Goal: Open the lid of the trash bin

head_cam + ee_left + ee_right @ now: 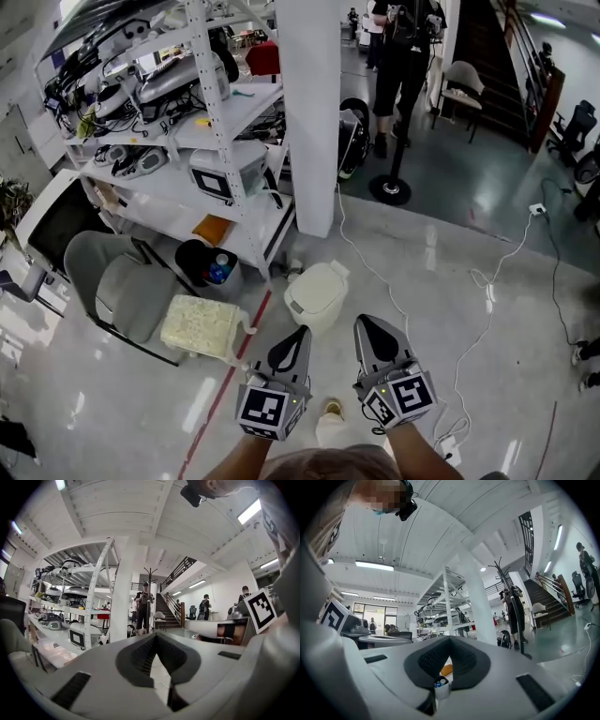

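Note:
A small cream trash bin (317, 294) with its lid down stands on the floor by the foot of a white pillar (307, 112). My left gripper (300, 331) hovers just near of it, jaws together with nothing between them. To its right my right gripper (364, 324) is level with it, also shut and empty. In the left gripper view the left gripper (155, 637) points out over the room, its dark pads meeting at the tip. In the right gripper view the right gripper (449, 639) shows the same closed pads, with an open bin of bottles (439, 685) glimpsed below them.
A black open bin (208, 264) holding a blue bottle stands under a white metal shelf rack (202, 112). A grey chair (122, 286) and a pale yellow foam block (200, 325) lie left. White cables (487, 281) cross the floor at right. A person (401, 66) stands at the back.

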